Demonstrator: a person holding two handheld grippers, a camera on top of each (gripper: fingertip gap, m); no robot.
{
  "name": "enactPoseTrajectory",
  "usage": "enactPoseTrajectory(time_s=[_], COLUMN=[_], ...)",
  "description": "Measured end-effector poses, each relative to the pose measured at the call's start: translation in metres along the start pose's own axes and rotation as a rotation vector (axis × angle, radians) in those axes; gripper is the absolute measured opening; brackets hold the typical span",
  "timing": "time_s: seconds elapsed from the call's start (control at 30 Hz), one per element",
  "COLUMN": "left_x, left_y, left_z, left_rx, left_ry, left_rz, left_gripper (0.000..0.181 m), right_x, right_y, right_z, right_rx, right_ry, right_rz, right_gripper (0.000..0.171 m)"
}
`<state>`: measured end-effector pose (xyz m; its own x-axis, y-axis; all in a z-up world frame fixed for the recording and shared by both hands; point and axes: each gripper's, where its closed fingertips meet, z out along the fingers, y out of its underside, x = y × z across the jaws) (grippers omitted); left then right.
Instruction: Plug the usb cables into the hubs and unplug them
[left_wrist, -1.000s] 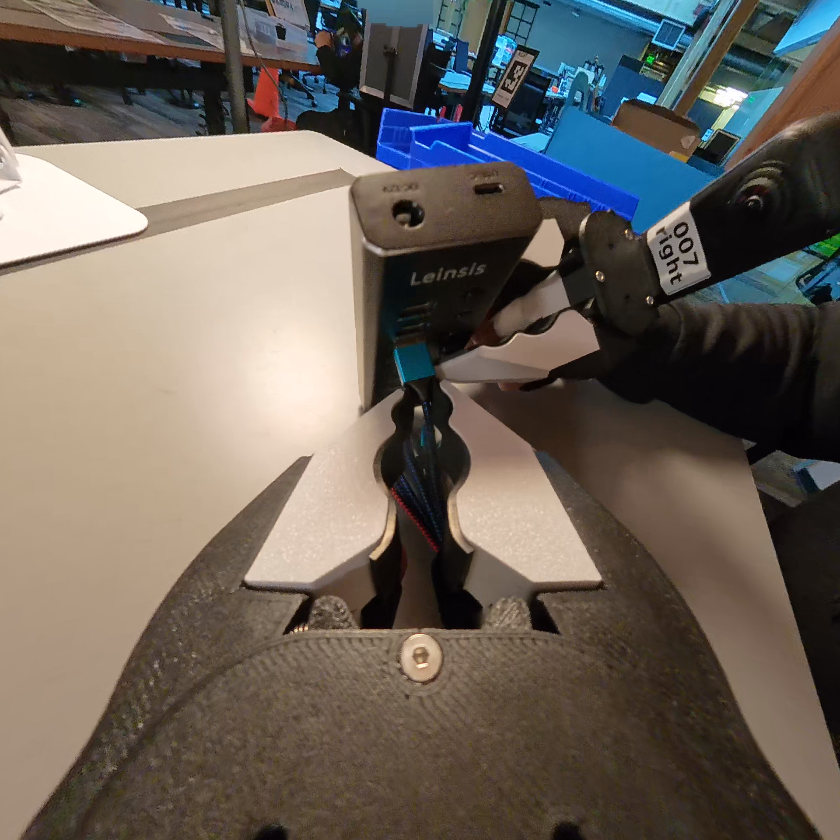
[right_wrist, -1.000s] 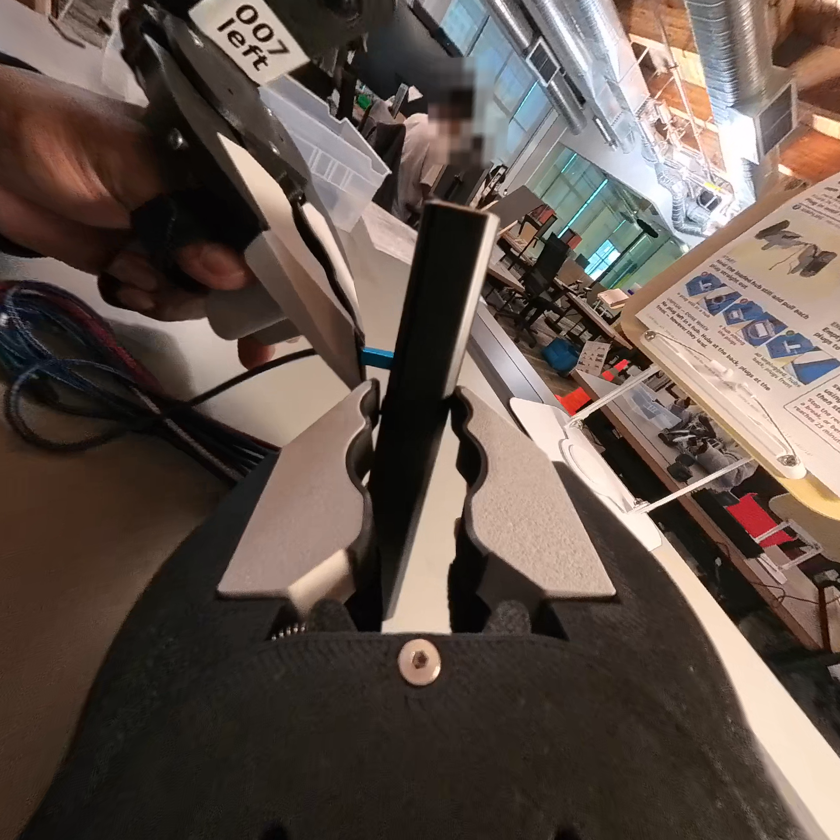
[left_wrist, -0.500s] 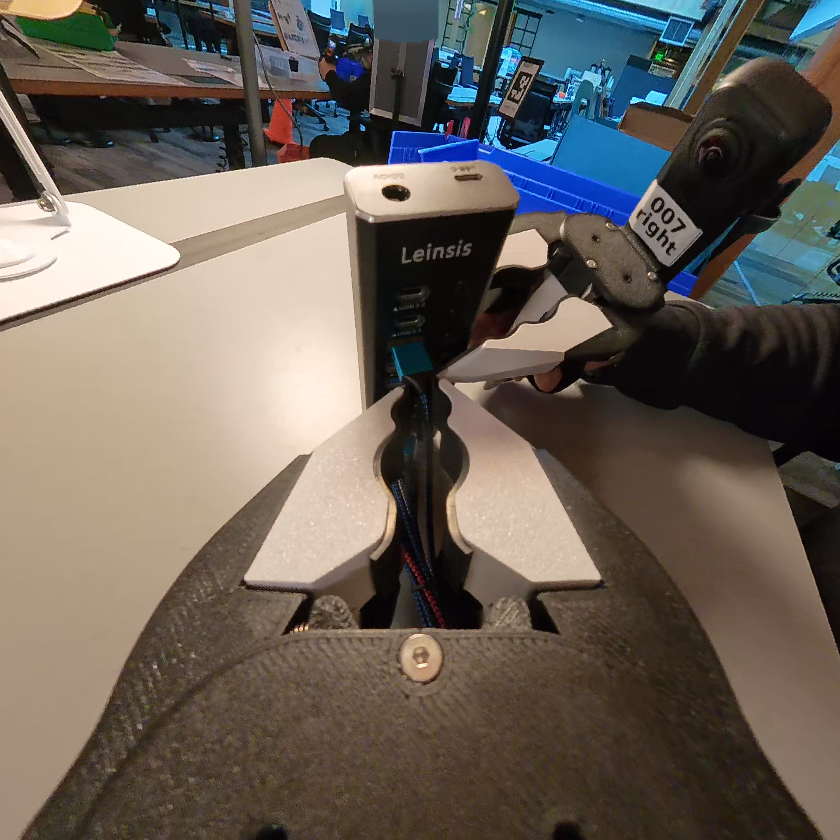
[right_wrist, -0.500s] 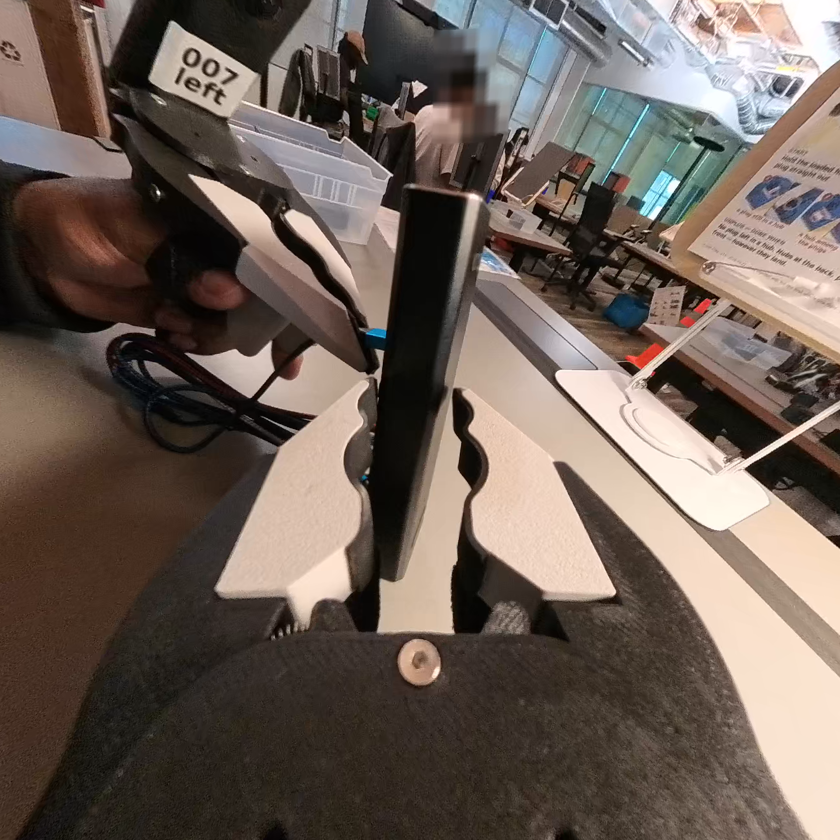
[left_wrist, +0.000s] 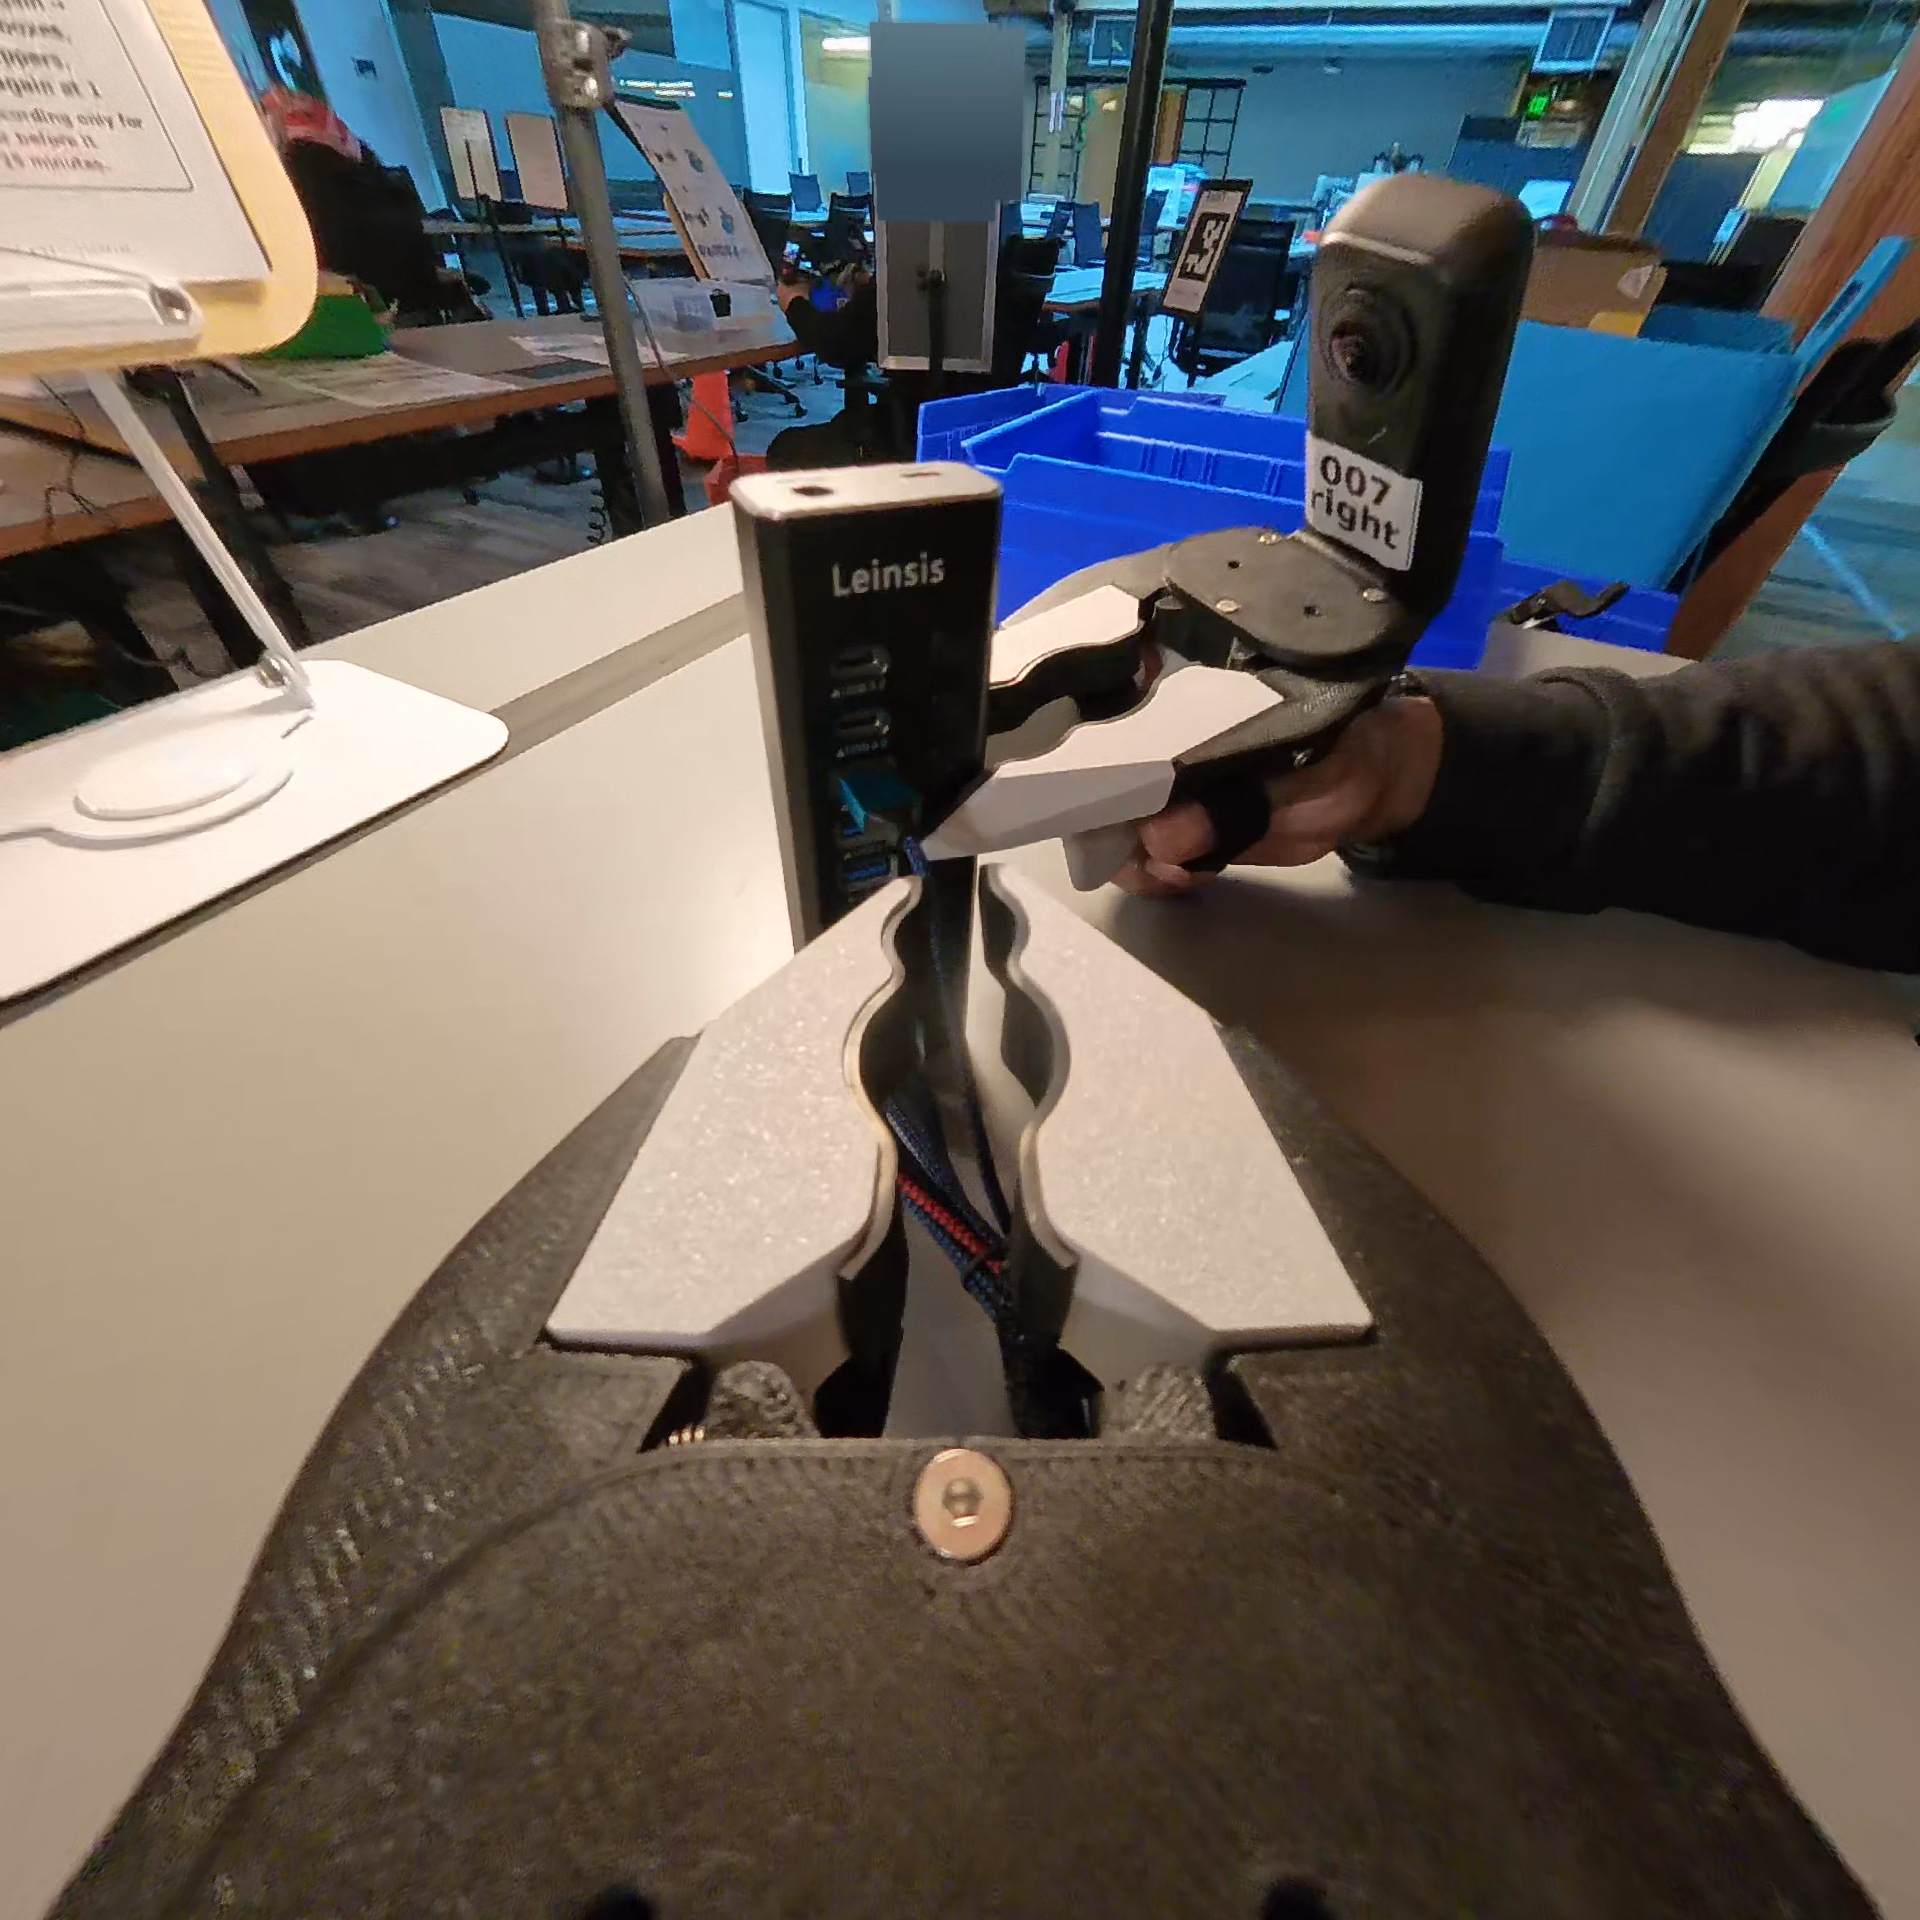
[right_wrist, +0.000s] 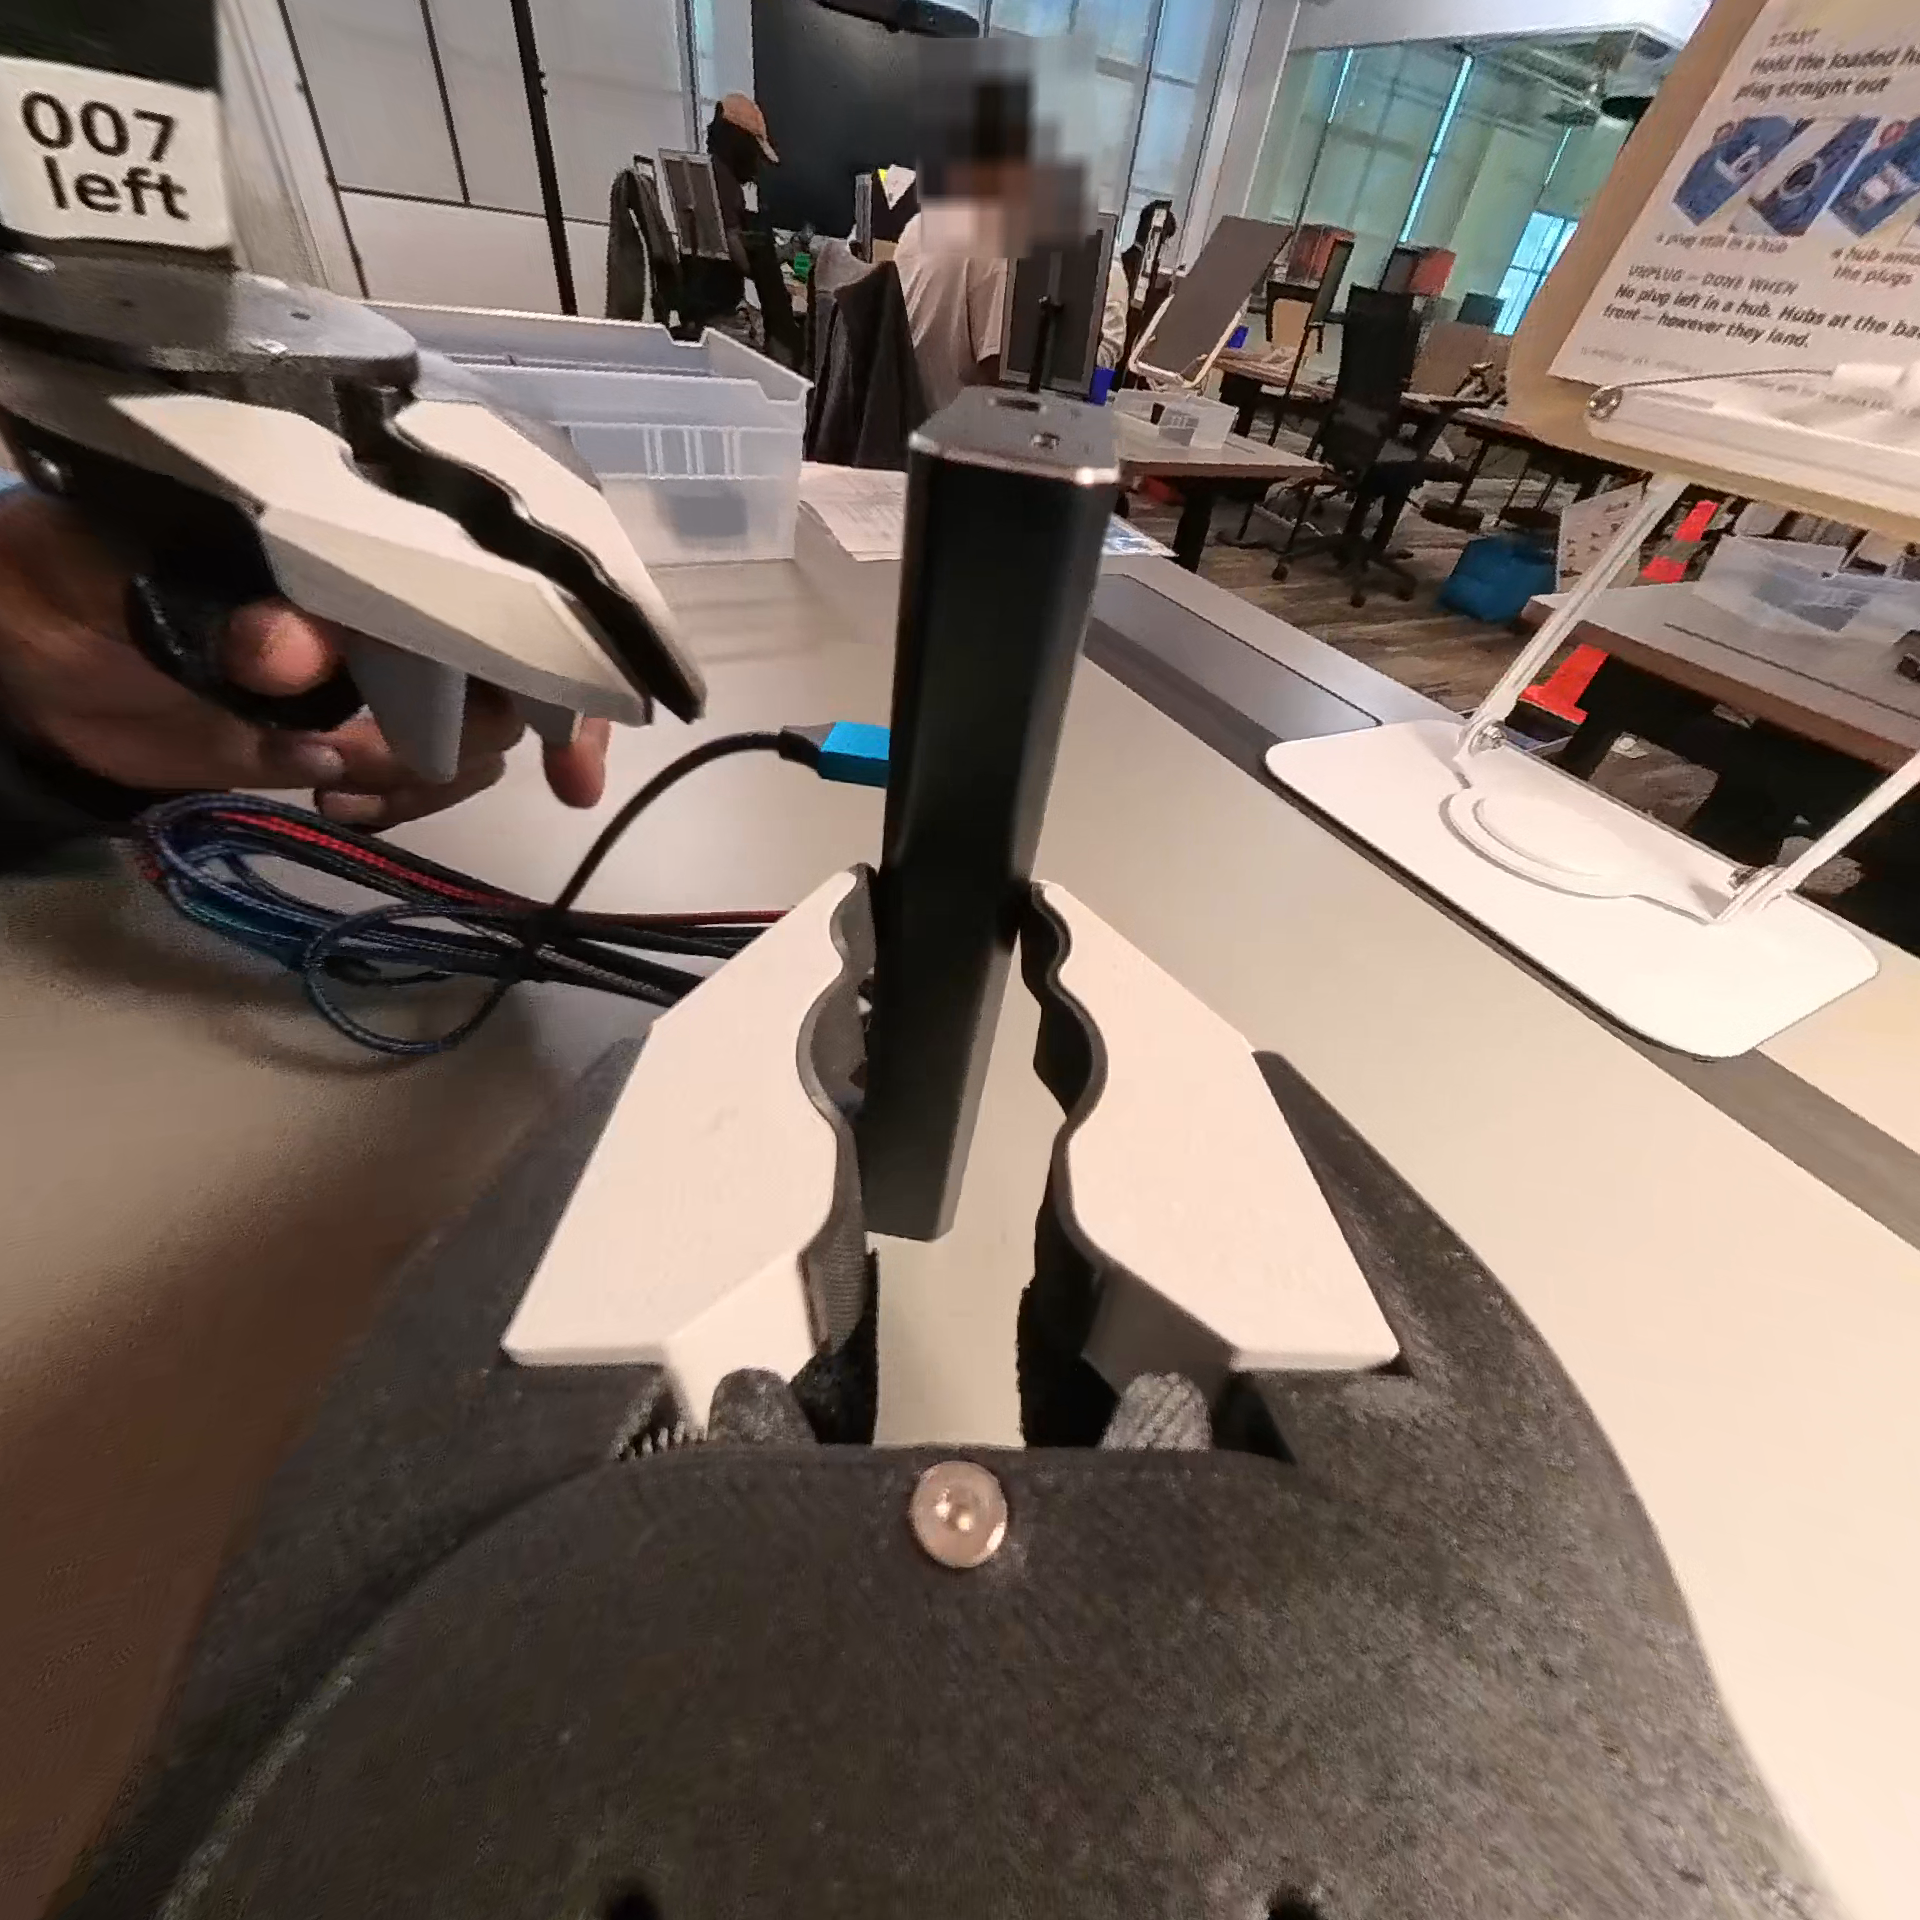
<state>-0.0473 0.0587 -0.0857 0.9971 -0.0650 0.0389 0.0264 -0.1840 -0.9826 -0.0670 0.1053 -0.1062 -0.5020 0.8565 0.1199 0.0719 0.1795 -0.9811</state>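
A black USB hub (left_wrist: 873, 623) stands upright, gripped at its lower part by my right gripper (right_wrist: 945, 904), which is shut on it; the hub also shows in the right wrist view (right_wrist: 987, 644). A blue USB plug (right_wrist: 854, 753) sits in a port on the hub's face (left_wrist: 868, 800), and its black cable hangs free. My left gripper (left_wrist: 948, 883) is a little short of the plug, with its jaws a narrow gap apart and nothing held; it also shows in the right wrist view (right_wrist: 665, 712). A bundle of braided cables (right_wrist: 416, 904) lies on the table under it.
A white stand base (left_wrist: 260, 769) with an instruction sheet stands on the grey table (left_wrist: 416, 1039) beyond the hub. Blue bins (left_wrist: 1143, 468) sit past the far edge. A clear plastic bin (right_wrist: 675, 447) sits behind the left gripper. People sit at desks farther off. Tip to tip, the grippers are about 6 cm apart.
My left gripper has let go of the blue plug and drawn back from the hub. The plug stays in the port. The right gripper still holds the hub, now straighter.
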Motion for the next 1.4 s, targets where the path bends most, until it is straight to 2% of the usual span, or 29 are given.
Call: enactPoseTrajectory(time_s=[0.2, 0.33, 0.47, 0.6, 0.9, 1.07, 1.17, 1.4], left_x=[0.025, 0.041, 0.004, -0.005, -0.044, -0.049, -0.047, -0.027], left_y=[-0.011, 0.013, 0.046, 0.069, 0.072, 0.074, 0.078, 0.067], left_z=[0.000, 0.014, 0.022, 0.026, 0.024, 0.025, 0.027, 0.028], left_rx=[0.001, -0.157, -0.375, -0.506, -0.722, -0.773, -0.775, -0.594], left_ry=[-0.026, -0.020, -0.255, -0.275, -0.516, -0.534, -0.483, -0.284], left_rz=[0.269, 0.417, 0.575, 0.672, 1.037, 1.033, 1.010, 0.793], left_gripper=[0.013, 0.016, 0.021, 0.023, 0.027, 0.023, 0.012, 0.012], right_x=[-0.001, 0.000, -0.003, -0.005, 0.001, 0.002, 0.002, 0.002], right_y=[0.000, 0.000, -0.001, -0.001, 0.000, 0.000, 0.000, 0.000], right_z=[0.001, 0.002, 0.004, 0.006, 0.006, 0.006, 0.006, 0.006], right_rx=[-0.001, -0.003, -0.001, -0.002, -0.008, -0.009, -0.009, -0.007], right_ry=[0.009, 0.016, 0.021, 0.023, 0.038, 0.036, 0.033, 0.037], right_rz=[0.006, 0.007, 0.000, 0.000, 0.042, 0.047, 0.050, 0.047], right_gripper=[0.028, 0.028, 0.028, 0.028, 0.027, 0.028, 0.028, 0.027])
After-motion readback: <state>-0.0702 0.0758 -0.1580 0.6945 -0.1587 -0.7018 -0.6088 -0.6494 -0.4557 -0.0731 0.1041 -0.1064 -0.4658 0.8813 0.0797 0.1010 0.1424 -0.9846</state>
